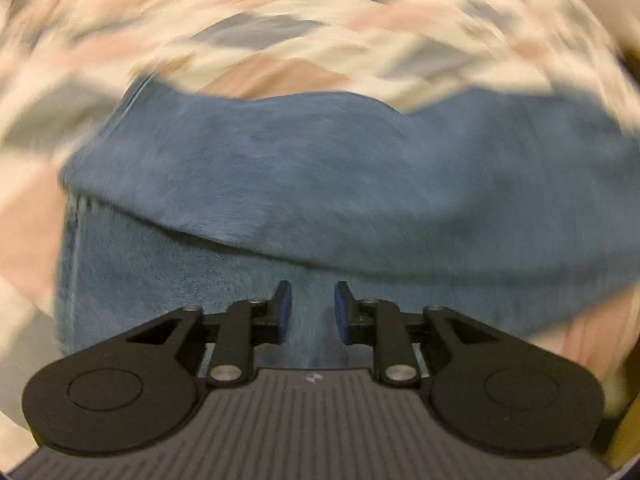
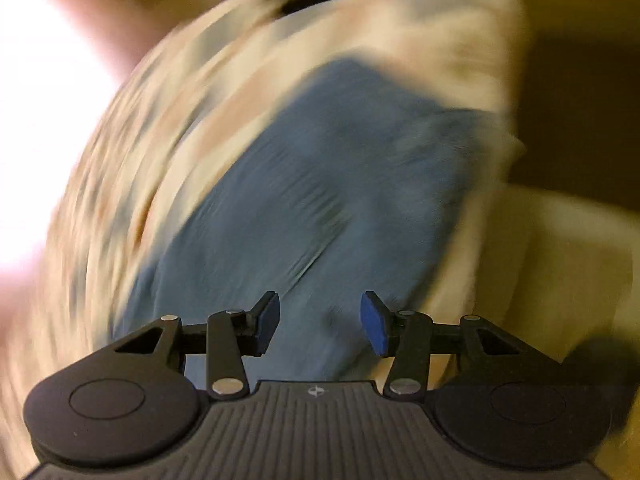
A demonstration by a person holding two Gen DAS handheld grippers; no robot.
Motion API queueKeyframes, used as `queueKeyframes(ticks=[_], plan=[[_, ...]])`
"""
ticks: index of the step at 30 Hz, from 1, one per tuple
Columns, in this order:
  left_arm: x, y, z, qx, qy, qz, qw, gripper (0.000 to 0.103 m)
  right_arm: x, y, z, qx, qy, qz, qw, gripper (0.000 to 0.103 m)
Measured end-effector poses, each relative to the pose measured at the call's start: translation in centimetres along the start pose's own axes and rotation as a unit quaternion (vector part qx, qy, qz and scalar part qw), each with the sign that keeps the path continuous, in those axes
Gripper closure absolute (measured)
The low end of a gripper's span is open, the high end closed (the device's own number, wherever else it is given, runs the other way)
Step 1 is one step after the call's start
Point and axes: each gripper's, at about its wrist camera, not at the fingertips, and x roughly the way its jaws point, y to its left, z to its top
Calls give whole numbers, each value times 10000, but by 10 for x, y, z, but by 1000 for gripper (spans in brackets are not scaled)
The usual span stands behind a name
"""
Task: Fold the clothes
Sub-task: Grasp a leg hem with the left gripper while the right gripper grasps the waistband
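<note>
Patterned bedspread (image 1: 304,12) under blue fleece garment (image 1: 320,168).

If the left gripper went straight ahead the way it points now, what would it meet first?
Most likely the blue cloth. The left gripper is open, with the cloth filling the view between and beyond its fingers; a folded-over layer lies just ahead. The patterned sheet lies further on. Depth is unclear through blur.

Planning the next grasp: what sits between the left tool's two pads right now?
Only blue fleece cloth, seen through the gap in the left wrist view. The left tool is open, and nothing is pinched.
</note>
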Motion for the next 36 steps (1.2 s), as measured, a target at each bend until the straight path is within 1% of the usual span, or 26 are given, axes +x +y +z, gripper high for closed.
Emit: queueKeyframes(ticks=[1,3,5,6,7,9,11,13,14,17,20,22,23,24,25,26,27,28,30,33,36], plan=[[4,7,2,-301,-5,-14,9995,78,2,-10,7,278,-119,-56,9995,55],[10,21,4,-816,-32,-56,9966,78,6,-25,18,559,-314,-223,9977,53],[13,33,6,-1269,-76,-112,9918,75,7,-31,23,635,-354,-225,9971,53],[12,41,5,-1548,-137,-179,9877,73,7,-32,24,639,-348,-199,9972,53],[12,50,5,-1864,-210,-270,9819,69,7,-33,25,643,-342,-172,9972,53],[12,70,3,-2512,-396,-414,9662,67,7,-35,28,650,-330,-119,9973,52],[11,91,1,-3160,-609,-526,9453,67,7,-37,31,657,-318,-66,9973,48],[11,107,-3,-3639,-795,-576,9263,67,7,-39,33,665,-306,-13,9973,48],[14,115,-3,-3779,-874,-567,9200,67,7,-40,35,668,-300,14,9973,48],[20,133,-4,-4022,-1096,-409,9081,66,8,-43,39,679,-282,93,9972,48],[33,144,-5,-4102,-1123,-391,9042,66,7,-46,41,721,-261,180,9969,49],[36,147,-1,-4120,-1241,-460,9015,72,5,-48,42,767,-250,262,9964,50],[38,148,2,-4112,-1305,-495,9008,77,5,-49,42,792,-253,295,9961,54],[36,146,7,-3992,-1404,-536,9045,102,6,-50,43,819,-264,317,9958,61],[32,143,13,-3843,-1495,-571,9092,102,7,-51,44,828,-277,321,9957,68],[28,139,19,-3681,-1590,-597,9141,102,8,-52,46,820,-291,308,9957,81],[20,132,26,-3448,-1710,-573,9212,102,9,-52,48,772,-306,295,9961,86],[10,126,33,-3218,-1830,-547,9274,102,8,-51,51,686,-322,284,9967,87],[-18,114,42,-2831,-2089,-490,9348,102,6,-50,55,561,-327,307,9974,90],[-67,101,41,-2463,-2547,-516,9337,102,2,-51,60,400,-321,365,9980,92],[-98,91,19,-2036,-2689,-89,9414,102,-1,-52,66,238,-316,422,9983,93]])
